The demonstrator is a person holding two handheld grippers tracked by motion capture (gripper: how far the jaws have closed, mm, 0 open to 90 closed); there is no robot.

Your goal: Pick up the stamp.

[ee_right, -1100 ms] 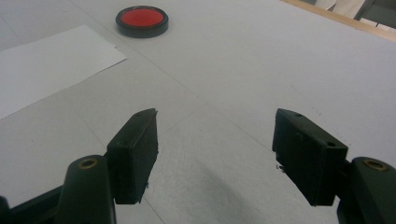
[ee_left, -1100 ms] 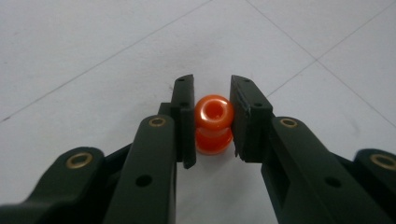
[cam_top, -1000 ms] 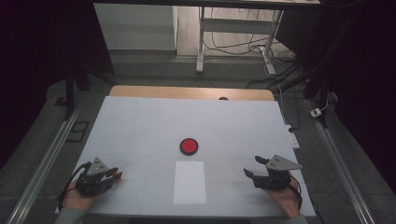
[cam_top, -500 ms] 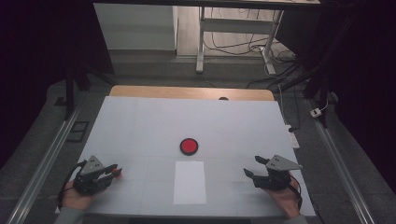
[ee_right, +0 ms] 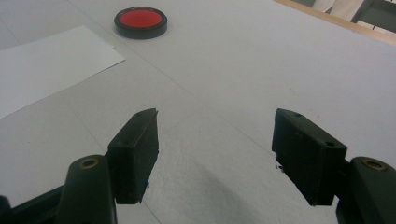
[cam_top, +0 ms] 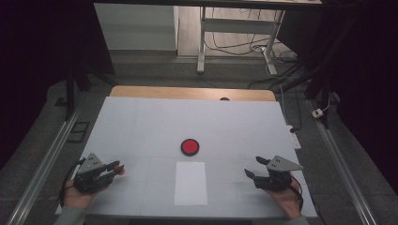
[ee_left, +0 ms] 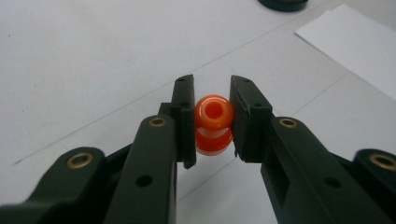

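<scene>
the left gripper (ee_left: 212, 116) is closed on a small orange bead (ee_left: 214, 123) — a glossy, double-lobed piece with a hole through its top, clamped between the two black jaws. in the high view the same left gripper (cam_top: 117, 168) sits low at the near left corner of the white worktop (cam_top: 141, 122), held in a hand, with the orange bead (cam_top: 121, 171) showing at its tip, at or just above the surface; which of the two cannot be told.

the right gripper (ee_right: 215, 154) has its jaws spread wide with nothing between them. in the high view the right gripper (cam_top: 253, 168) is at the near right corner, well apart from the left one, pointing toward the middle.

between the two hands, near the front edge, lies a white sheet of paper (cam_top: 191, 183) with nothing on it. just beyond it is a small round black dish with a red inside (cam_top: 190, 146) — it looks empty.

judging from this, the pick-up is done: the bead is gripped. what looks to be left is carrying it toward the middle and setting it down, probably in the dish or on the paper.
</scene>
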